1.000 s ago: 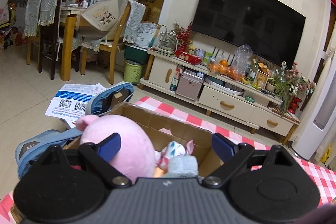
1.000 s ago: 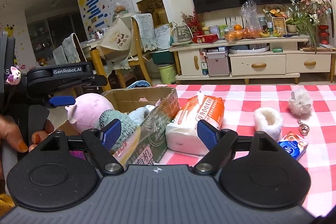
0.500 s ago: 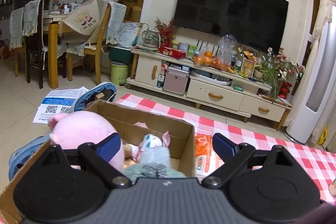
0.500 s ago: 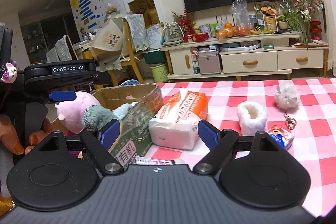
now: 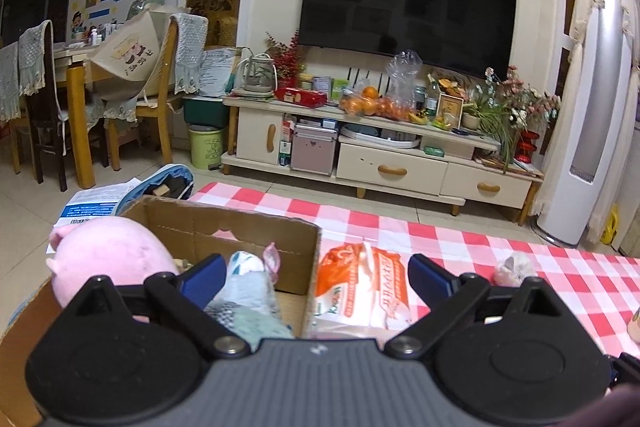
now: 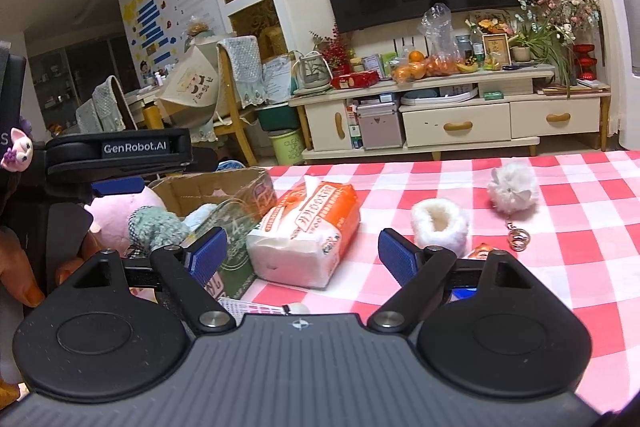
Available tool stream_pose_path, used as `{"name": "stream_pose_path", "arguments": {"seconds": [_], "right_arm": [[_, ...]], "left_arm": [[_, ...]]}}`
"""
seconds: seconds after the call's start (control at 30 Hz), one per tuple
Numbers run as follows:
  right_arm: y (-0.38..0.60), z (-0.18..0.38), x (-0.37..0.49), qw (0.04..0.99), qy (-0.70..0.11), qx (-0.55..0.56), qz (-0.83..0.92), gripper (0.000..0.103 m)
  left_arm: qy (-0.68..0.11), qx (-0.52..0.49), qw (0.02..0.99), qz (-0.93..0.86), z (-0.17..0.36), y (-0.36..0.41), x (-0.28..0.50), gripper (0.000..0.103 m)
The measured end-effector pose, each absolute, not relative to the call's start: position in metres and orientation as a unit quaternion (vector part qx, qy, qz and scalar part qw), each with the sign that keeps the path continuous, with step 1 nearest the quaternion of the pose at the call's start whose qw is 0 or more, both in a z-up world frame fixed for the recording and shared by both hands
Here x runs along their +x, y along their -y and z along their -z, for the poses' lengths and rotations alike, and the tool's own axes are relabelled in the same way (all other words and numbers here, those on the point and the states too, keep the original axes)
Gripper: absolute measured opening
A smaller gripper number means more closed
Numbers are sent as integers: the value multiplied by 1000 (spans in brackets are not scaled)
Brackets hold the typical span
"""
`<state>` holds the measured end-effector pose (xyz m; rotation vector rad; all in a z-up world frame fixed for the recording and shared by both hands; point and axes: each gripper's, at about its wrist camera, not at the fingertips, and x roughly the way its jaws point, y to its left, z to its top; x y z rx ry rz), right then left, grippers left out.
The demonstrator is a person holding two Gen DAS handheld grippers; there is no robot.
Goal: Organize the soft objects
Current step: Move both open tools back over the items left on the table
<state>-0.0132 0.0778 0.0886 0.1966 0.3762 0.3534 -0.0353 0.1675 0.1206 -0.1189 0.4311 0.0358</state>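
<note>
— Hovering over the cardboard box (image 5: 240, 227), is the left gripper (image 5: 316, 277) holding anything?
— No, its jaws are spread wide with nothing between them; the right gripper (image 6: 302, 251) is the same. The pink plush pig (image 5: 108, 259) sits in the box, and the tissue pack (image 6: 308, 231) lies just beside it on the checkered bench (image 6: 580, 211), the fluffy white cuff (image 6: 440, 223) farther right.

Left gripper (image 5: 314, 277) hovering level, jaws spread wide, gripping nothing. Right gripper (image 6: 302, 253) likewise hovering level, jaws wide apart, nothing between. Left gripper sitting to the left in the right wrist view.
</note>
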Motion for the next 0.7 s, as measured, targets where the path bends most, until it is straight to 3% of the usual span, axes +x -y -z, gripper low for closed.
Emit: {"name": "stream_pose_path", "arguments": {"seconds": [0.7], "right_arm": [[-70,-82,-7,970,-183,89,-131,103]], "left_arm": [[-226,-21,974,0,-115,-130,-32,99]]}}
